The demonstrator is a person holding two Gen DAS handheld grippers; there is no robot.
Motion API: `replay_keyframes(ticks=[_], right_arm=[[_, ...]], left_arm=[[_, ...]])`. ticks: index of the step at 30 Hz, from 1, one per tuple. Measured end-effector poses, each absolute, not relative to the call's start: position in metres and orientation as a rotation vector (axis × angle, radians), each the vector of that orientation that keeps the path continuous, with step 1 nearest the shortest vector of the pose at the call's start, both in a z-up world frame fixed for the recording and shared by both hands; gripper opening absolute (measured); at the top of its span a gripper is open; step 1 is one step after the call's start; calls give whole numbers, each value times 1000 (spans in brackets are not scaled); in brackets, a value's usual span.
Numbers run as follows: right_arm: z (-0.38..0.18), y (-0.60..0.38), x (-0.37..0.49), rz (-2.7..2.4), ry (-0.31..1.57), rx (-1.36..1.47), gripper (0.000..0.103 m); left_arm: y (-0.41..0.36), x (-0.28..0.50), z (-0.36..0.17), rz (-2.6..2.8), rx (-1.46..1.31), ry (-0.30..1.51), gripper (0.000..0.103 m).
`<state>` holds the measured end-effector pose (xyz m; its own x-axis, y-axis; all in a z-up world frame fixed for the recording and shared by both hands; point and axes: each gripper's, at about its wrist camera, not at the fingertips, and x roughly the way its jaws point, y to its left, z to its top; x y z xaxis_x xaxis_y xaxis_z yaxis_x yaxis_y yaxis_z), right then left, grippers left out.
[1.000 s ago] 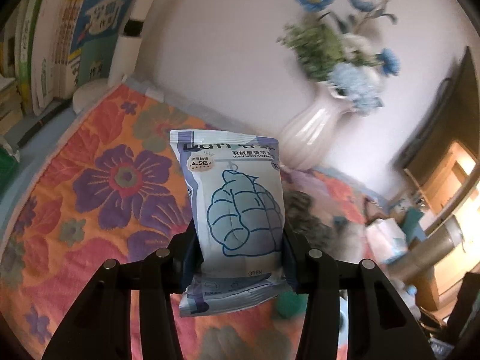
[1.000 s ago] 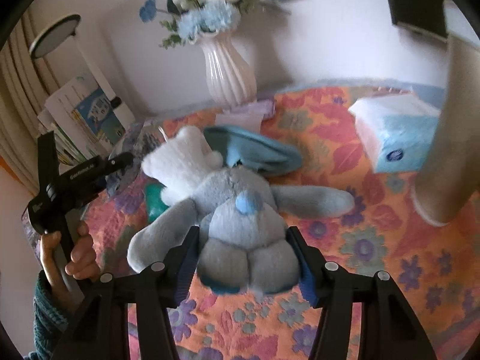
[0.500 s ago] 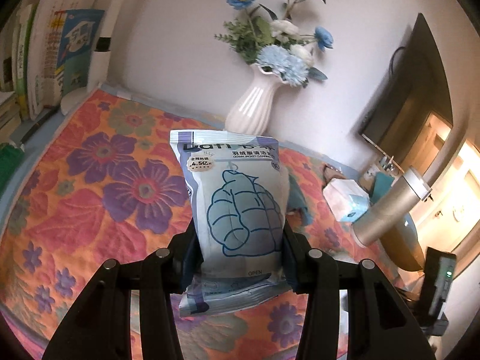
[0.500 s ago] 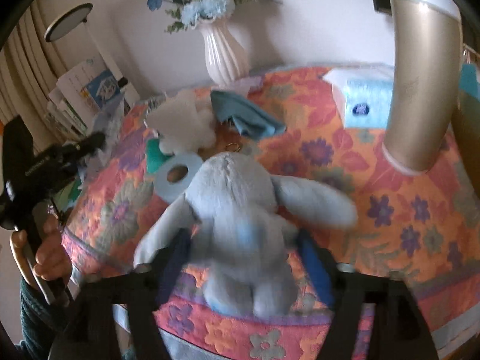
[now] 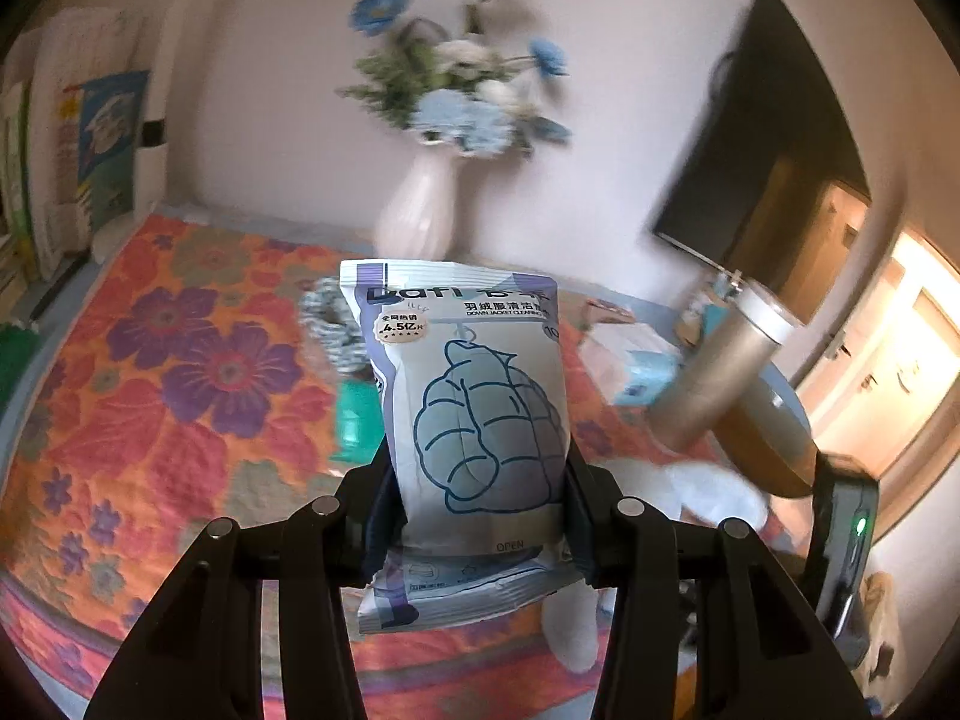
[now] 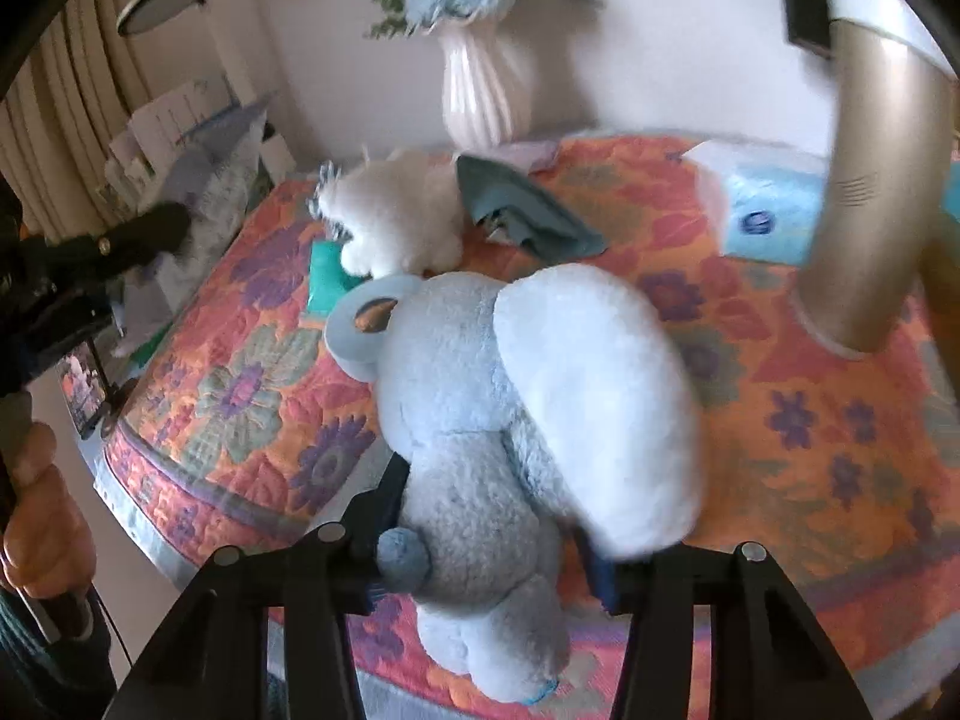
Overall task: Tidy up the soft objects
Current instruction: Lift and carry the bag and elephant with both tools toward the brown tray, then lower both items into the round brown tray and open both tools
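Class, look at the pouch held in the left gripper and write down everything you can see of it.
The pouch is a soft, glossy plastic packet in pale blue-grey with purple-edged seams. A dark blue outline drawing of a puffy down jacket fills its front; above it are Chinese characters, the words "DOWN JACKET CLEANING" and a round sticker, and "OPEN" is printed low down. It stands upright, slightly tilted, above the flowered cloth. The left gripper pinches its lower sides, and its crumpled bottom seam hangs below the fingers.

Right gripper jaws clamp blue plush above desk; white plush, cloth, tissues behind.
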<state>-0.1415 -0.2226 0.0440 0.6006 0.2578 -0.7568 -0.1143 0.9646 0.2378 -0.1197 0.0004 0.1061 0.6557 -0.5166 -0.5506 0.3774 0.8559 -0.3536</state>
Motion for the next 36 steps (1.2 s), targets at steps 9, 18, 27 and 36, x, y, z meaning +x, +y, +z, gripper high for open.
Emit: replay_keyframes(ticks=[9,18,27,36], right_arm=[[91,-278,-182,148,784,263,48],[117,-321,-212,86,707,336,48],[137,-400,-246,-39,587,425,48],[181,-495,-270,-287,457,437,48]], left_arm=[[-43,-148,123,-605,-167,664,44],[-84,-166,137,-694,-111,642,44],[-178,-190,166,-887,-11,589,44],[-304,-164,208,-1049,12,599,44]])
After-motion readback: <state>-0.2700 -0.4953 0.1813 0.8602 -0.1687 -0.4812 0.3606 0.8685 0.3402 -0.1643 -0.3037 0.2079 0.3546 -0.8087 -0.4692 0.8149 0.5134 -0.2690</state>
